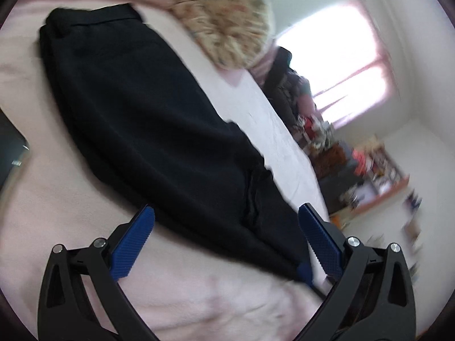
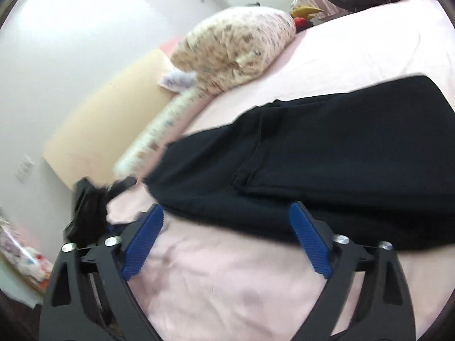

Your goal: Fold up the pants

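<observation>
Black pants (image 1: 148, 113) lie flat on a pink bed sheet (image 1: 199, 298), folded lengthwise, the waistband at the far upper left in the left wrist view. My left gripper (image 1: 226, 218) is open and empty, its blue pads (image 1: 133, 244) either side of the pants' near end. In the right wrist view the pants (image 2: 341, 156) stretch across to the right. My right gripper (image 2: 226, 220) is open and empty, at the pants' near edge. The other gripper's blue tip (image 1: 304, 270) shows by the pants' corner.
A floral pillow (image 1: 227, 20) lies at the bed's head, also in the right wrist view (image 2: 236, 48). A wooden headboard (image 2: 113, 108) and white wall stand behind. Cluttered shelves (image 1: 369, 170) and a window (image 1: 341, 65) are to the right. A dark object (image 2: 88, 207) sits at the bed edge.
</observation>
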Motion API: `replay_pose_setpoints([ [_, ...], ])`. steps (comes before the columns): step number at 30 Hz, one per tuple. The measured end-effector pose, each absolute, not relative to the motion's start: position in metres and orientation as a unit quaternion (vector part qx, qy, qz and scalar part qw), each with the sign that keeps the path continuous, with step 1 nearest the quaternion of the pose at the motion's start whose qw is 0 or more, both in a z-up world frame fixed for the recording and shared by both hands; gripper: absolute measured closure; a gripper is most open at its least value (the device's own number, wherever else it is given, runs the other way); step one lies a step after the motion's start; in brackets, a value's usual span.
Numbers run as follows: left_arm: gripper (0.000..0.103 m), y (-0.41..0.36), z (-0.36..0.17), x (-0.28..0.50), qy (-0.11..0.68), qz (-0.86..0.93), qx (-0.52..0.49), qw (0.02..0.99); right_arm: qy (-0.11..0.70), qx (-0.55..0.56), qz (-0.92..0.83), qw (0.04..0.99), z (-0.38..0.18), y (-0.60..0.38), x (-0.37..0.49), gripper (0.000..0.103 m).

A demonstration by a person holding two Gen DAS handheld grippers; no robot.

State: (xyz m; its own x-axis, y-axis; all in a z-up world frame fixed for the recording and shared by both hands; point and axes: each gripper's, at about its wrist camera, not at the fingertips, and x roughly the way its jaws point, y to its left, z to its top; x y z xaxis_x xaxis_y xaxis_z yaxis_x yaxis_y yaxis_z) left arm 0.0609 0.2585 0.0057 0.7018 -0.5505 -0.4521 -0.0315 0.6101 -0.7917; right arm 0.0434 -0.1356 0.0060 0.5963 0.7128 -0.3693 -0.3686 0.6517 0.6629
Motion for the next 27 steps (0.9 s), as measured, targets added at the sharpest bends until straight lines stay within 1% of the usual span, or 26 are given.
replay_pose_setpoints([
  [2, 0.002, 0.293, 0.012, 0.074, 0.366, -0.146, -0.457, 0.797, 0.311, 0.310, 0.338, 0.833, -0.005, -0.151, 0.038, 0.011],
  [6, 0.002, 0.349, 0.022, 0.091, 0.379, -0.095, -0.480, 0.786, 0.303, 0.362, 0.348, 0.810, -0.027, -0.166, 0.041, 0.011],
  [10, 0.002, 0.386, 0.019, 0.109, 0.411, -0.040, -0.488, 0.769, 0.309, 0.356, 0.354, 0.808, -0.034, -0.163, 0.045, 0.010],
  [12, 0.002, 0.392, 0.014, 0.116, 0.428, -0.020, -0.484, 0.763, 0.309, 0.357, 0.356, 0.807, -0.035, -0.165, 0.042, 0.010],
  [19, 0.002, 0.395, -0.008, 0.136, 0.447, -0.016, -0.488, 0.749, 0.303, 0.368, 0.362, 0.801, -0.037, -0.169, 0.040, 0.010],
  [27, 0.002, 0.383, -0.008, 0.146, 0.407, -0.044, -0.484, 0.773, 0.302, 0.375, 0.369, 0.795, -0.041, -0.175, 0.036, 0.010],
])
